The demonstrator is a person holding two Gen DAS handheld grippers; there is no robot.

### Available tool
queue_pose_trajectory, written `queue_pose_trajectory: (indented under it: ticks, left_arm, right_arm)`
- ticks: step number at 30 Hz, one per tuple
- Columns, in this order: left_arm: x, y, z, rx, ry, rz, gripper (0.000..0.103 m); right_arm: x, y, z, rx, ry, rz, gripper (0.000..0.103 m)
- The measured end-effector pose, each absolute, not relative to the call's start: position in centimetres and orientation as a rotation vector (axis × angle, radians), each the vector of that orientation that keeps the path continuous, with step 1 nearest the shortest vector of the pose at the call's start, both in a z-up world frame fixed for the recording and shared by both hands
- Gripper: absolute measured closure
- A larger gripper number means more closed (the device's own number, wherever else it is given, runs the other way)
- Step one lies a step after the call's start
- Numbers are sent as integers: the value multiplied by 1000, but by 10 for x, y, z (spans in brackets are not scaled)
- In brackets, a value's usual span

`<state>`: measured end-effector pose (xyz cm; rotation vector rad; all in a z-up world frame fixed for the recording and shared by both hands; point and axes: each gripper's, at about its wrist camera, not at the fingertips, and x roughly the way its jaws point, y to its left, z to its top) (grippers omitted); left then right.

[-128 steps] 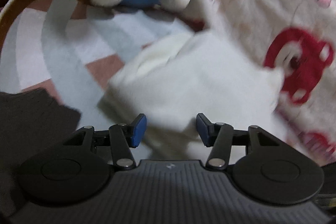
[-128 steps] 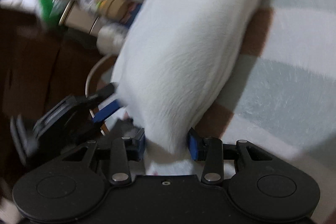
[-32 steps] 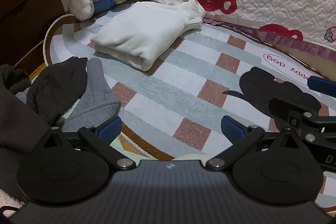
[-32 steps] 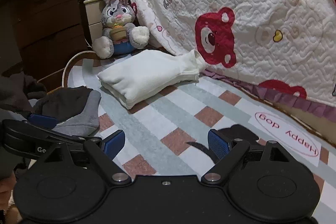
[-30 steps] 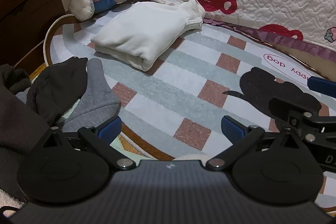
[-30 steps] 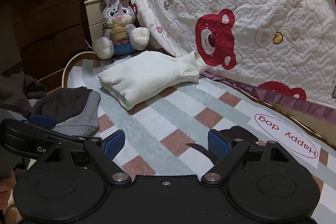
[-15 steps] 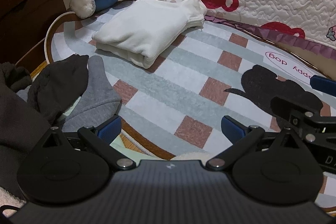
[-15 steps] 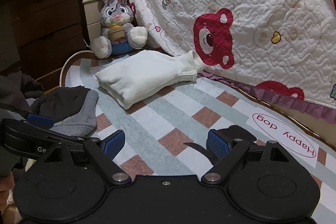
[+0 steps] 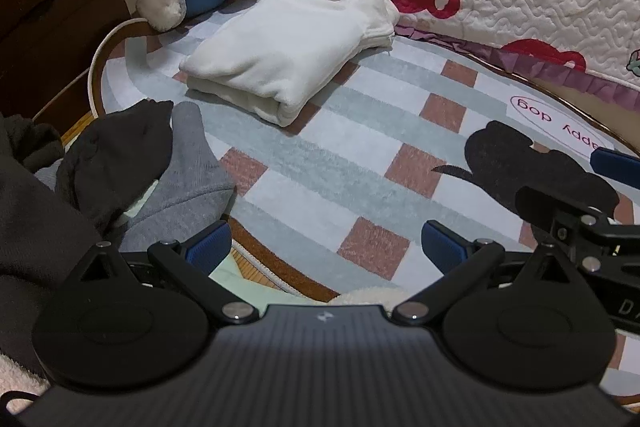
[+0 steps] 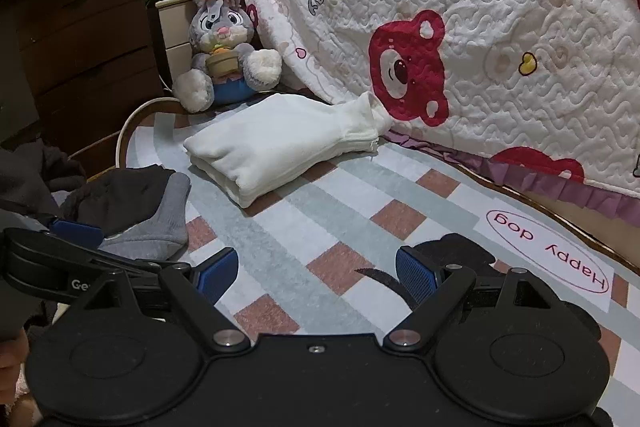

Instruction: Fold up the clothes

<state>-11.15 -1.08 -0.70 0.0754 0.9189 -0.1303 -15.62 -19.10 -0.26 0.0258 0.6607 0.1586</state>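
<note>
The left gripper stood released, its blue pads spread wide over the near edge of the rug and holding nothing; the right gripper was likewise spread and empty, well apart from any cloth. Four seconds before, the right jaws had been pinched on the white garment with the left pads close beside it; since then both tools had let go and pulled back to the near side of the rug, and over the last second the views hardly shifted. The garment now lay folded in a neat stack at the far edge of the rug, just beside the plush rabbit and touching the hanging bear quilt. That fold looked finished. At the rug's left edge sat an unfolded heap of dark and grey clothes, probably next for folding.
</note>
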Motion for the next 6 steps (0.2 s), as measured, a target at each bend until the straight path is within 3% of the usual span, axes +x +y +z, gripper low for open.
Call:
queue_pose_trajectory:
  ticks: [6]
  left_arm:
    - [-112, -9, -7, 85, 933, -120, 0]
  right_arm:
    - [-156, -190, -3, 20, 661, 160, 14]
